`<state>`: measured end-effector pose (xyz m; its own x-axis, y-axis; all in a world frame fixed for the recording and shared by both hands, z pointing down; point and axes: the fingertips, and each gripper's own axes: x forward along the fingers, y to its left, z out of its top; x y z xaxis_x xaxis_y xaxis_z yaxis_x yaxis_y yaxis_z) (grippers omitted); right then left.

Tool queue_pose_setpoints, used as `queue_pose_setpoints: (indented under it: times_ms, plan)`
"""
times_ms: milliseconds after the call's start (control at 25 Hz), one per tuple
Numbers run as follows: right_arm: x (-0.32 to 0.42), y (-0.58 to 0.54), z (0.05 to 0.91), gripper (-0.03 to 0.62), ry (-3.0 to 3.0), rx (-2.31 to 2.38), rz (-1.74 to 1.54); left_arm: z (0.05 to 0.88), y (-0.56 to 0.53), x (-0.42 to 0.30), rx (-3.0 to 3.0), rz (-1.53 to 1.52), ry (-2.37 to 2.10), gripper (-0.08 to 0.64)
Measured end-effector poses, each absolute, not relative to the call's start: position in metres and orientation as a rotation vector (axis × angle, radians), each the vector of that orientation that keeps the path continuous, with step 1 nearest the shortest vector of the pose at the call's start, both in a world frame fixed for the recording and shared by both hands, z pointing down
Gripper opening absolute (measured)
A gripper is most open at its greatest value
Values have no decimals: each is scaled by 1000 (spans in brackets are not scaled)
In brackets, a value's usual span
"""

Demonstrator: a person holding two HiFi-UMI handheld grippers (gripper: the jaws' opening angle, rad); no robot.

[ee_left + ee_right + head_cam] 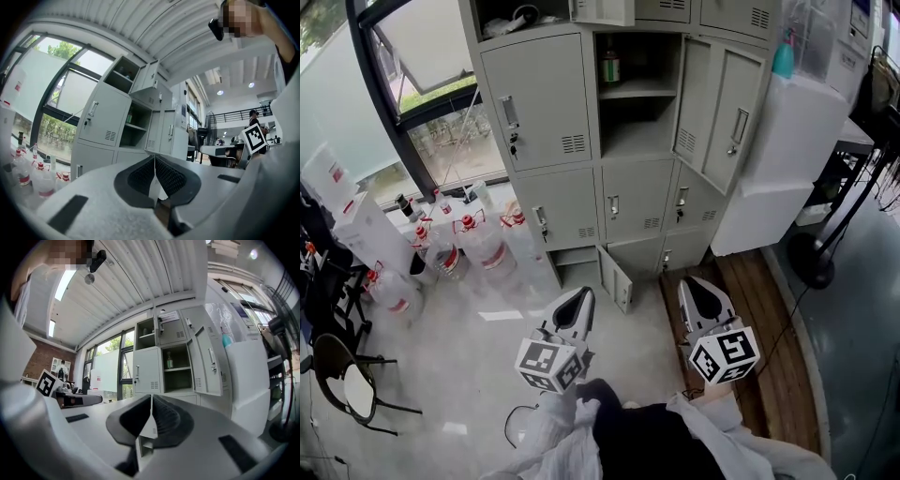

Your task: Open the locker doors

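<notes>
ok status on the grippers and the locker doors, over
Left gripper and right gripper shut, empty, short of the lockers. Some doors open, several closed. Jugs left of them, not in the way.

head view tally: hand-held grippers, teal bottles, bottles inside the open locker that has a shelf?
Hand-held grippers: 2 (left hand-held gripper, right hand-held gripper)
Teal bottle: 1
Bottle in the open locker: 1
Total: 4

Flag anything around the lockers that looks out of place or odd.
Clear jugs crowd the floor left of the lockers. The bottom locker door hangs ajar near the floor, jutting out. Nothing looks spilled or damaged.
</notes>
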<state>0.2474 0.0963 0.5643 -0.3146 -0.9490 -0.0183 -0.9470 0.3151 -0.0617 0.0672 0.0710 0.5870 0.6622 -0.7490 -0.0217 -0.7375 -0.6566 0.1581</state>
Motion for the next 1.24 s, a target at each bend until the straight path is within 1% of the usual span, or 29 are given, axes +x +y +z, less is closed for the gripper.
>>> queue_pose_setpoints:
  times_ms: [120,360,960,1240]
  plan:
    - [252,97,567,2,2502,-1819,-82,587,71,71,2752,-116,-1228,12]
    - [254,98,569,2,2474,-1772,-177,590,68,69,2734,-101,-1236,12]
    - [247,109,585,0,2482,-1814,-196,602,80,67,2721,-64,-1225,11]
    - [240,111,586,0,2534,-1857,-137,601,81,63,2718,-61,-1236,11]
